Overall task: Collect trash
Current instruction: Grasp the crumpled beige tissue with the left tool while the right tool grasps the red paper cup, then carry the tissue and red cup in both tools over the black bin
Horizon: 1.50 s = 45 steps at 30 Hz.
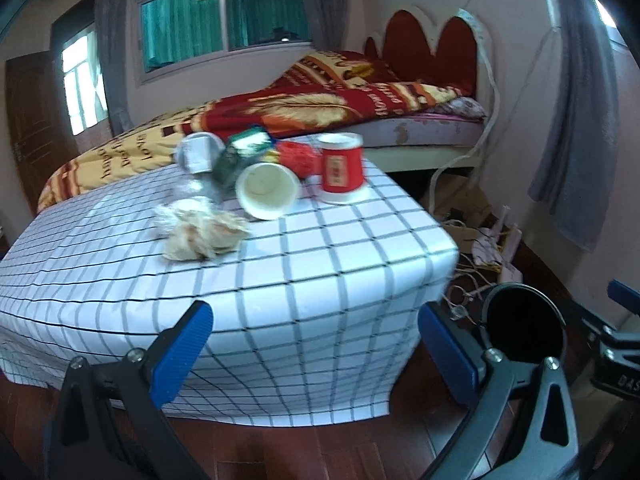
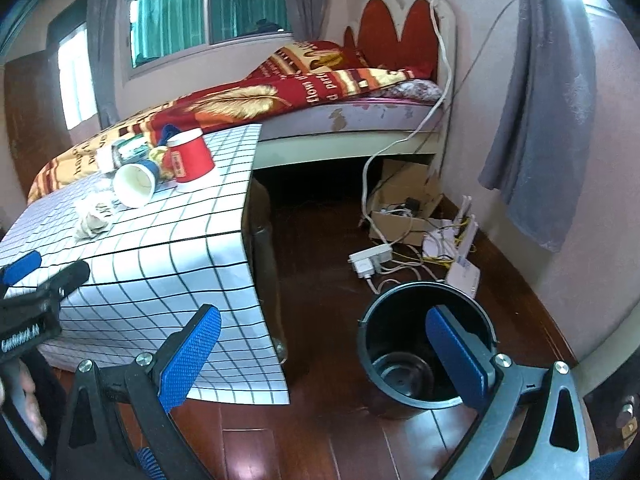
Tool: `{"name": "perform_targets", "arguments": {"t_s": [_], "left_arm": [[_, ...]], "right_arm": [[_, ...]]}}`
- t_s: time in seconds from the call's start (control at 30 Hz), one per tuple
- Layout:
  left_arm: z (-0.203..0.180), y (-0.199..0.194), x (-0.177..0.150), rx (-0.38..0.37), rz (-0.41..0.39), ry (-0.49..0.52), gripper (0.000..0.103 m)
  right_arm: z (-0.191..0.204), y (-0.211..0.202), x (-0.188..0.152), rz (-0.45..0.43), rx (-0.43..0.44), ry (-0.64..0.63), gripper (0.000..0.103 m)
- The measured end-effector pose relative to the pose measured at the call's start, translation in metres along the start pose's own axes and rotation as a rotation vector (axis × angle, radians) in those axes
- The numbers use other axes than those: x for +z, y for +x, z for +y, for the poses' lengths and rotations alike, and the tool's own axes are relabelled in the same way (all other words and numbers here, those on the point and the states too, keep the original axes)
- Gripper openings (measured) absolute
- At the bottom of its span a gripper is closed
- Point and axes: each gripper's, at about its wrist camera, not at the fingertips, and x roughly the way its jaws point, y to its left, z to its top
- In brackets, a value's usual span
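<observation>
Left claw: I read both blue pads spread wide with nothing between them, held off the near edge of the bench, which carries a white cloth with a dark grid.

Right claw: spread wide as well, nothing held. Its left pad sits over the hanging corner of the cloth; its right pad overlaps the rim of the black bin as seen from the right wrist camera. I cannot tell its height above the bin.

Trash location: all items sit in a cluster toward the far side of the bench, next to the bed.
- Crumpled paper wad: nearest to me, lying apart from the cups, on the left of the cluster.
- White paper cup: on its side, mouth facing the cameras.
- Red paper cup: upright, just right of the white cup.
- Silver can and green wrapper: behind the white cup; motion blur hides their details.

Bin location: on the wooden floor, to the right of the bench and well below the cloth level. Its interior shows a dark inner base and no trash visible.

A white power strip and loose cables lie on the floor beyond the bin.
</observation>
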Motion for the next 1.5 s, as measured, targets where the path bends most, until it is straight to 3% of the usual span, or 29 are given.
{"name": "perform_targets", "arguments": {"t_s": [0.3,0.5,0.67,0.9,1.1,1.33,1.4,1.5], "left_arm": [[0.071,0.034,0.021,0.149,0.003,-0.078,0.103],[0.102,0.065,0.032,0.123,0.023,-0.138,0.103],[0.108,0.088,0.038,0.102,0.039,-0.160,0.102],[0.115,0.111,0.044,0.065,0.055,-0.207,0.097],[0.118,0.124,0.043,0.023,0.071,-0.215,0.083],[0.121,0.124,0.045,-0.009,0.052,-0.227,0.073],[0.121,0.124,0.047,-0.023,0.046,-0.231,0.067],[0.122,0.119,0.050,-0.033,0.019,-0.226,0.048]], "right_arm": [[0.043,0.020,0.044,-0.006,0.081,-0.070,0.103],[0.089,0.068,0.072,0.008,0.139,-0.137,0.103],[0.117,0.108,0.093,0.020,0.176,-0.170,0.090],[0.143,0.150,0.126,0.009,0.203,-0.201,0.089],[0.160,0.185,0.154,0.021,0.224,-0.210,0.082],[0.172,0.205,0.163,0.046,0.250,-0.238,0.063],[0.172,0.203,0.162,0.041,0.262,-0.238,0.061],[0.169,0.199,0.159,0.035,0.275,-0.238,0.058]]}}
